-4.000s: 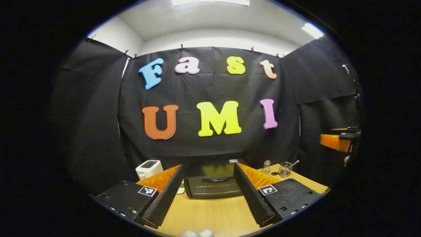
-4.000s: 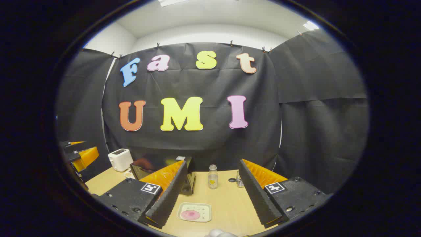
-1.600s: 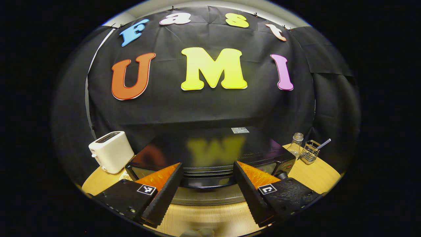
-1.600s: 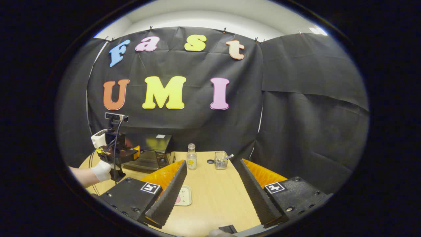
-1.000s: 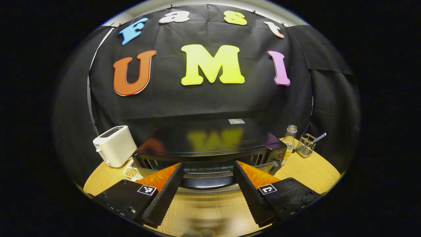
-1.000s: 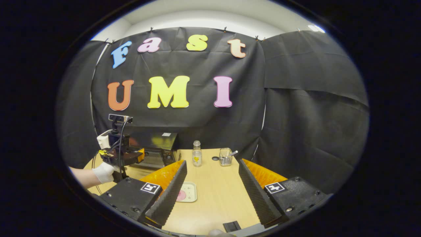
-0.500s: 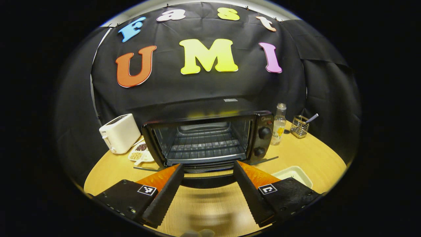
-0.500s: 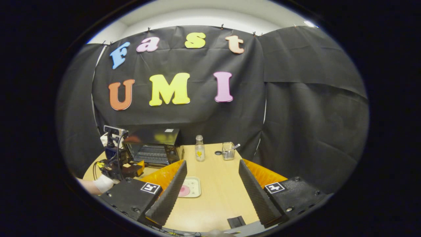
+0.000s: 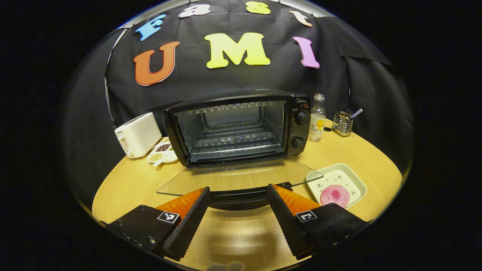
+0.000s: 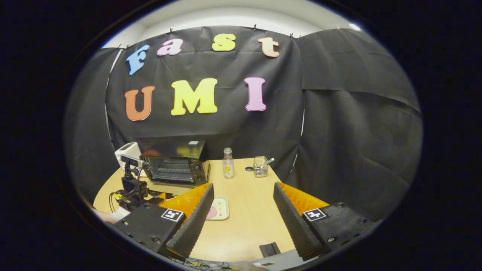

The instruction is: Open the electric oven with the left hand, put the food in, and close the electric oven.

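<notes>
The left gripper [image 9: 237, 195] points level and forward, fingers [image 9: 188, 222] spread wide apart. The right gripper [image 10: 243, 201] is held likewise, fingers [image 10: 293, 222] parted, gripping nothing.

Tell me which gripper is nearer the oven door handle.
Left. The left gripper sits right at the handle of the open door, the handle between its jaws. The right gripper hovers over the table beside the plate, farther back.

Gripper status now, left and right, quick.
Left gripper: open, fingers either side of the oven door handle, not pressing it.
Right gripper: open, holding nothing.
</notes>
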Demonstrator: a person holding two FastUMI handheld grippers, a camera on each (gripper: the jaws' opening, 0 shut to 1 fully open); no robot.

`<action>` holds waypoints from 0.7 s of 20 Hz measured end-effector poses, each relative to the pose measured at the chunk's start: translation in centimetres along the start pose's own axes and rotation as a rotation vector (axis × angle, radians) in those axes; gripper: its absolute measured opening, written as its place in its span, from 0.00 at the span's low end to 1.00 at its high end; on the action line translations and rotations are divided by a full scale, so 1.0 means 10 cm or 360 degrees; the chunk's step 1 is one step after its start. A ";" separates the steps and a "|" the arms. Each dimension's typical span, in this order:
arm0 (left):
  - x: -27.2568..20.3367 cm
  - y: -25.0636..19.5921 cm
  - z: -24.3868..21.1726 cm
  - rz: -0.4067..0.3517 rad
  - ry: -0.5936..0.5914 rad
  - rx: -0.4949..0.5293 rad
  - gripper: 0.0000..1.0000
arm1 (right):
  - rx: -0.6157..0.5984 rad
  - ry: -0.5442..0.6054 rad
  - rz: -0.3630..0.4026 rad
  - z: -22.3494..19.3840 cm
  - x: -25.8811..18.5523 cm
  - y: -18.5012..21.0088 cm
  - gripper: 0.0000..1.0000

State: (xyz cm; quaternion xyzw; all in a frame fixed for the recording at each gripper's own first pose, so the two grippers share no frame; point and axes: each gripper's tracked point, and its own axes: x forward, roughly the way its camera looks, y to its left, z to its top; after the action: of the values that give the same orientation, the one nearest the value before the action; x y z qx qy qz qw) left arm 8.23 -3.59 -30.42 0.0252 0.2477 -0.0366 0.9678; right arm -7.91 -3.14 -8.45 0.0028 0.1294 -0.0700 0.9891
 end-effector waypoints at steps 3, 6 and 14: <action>0.01 -0.02 -0.10 -0.0002 0.0023 0.0008 0.97 | 0.0008 0.0009 -0.0017 -0.02 -0.02 -0.03 1.00; 0.02 -0.04 -0.26 -0.0008 0.0093 0.0022 0.97 | 0.0004 0.0023 -0.0020 -0.07 -0.01 -0.03 1.00; 0.10 -0.08 -0.49 -0.0027 0.0244 0.0022 0.97 | 0.0001 0.0019 -0.0041 -0.06 0.01 -0.05 1.00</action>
State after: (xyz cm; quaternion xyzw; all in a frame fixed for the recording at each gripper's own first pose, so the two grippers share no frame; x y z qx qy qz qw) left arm 6.67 -4.09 -35.19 0.0325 0.3211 -0.0443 0.9455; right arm -8.09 -3.64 -9.06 0.0017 0.1352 -0.0826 0.9874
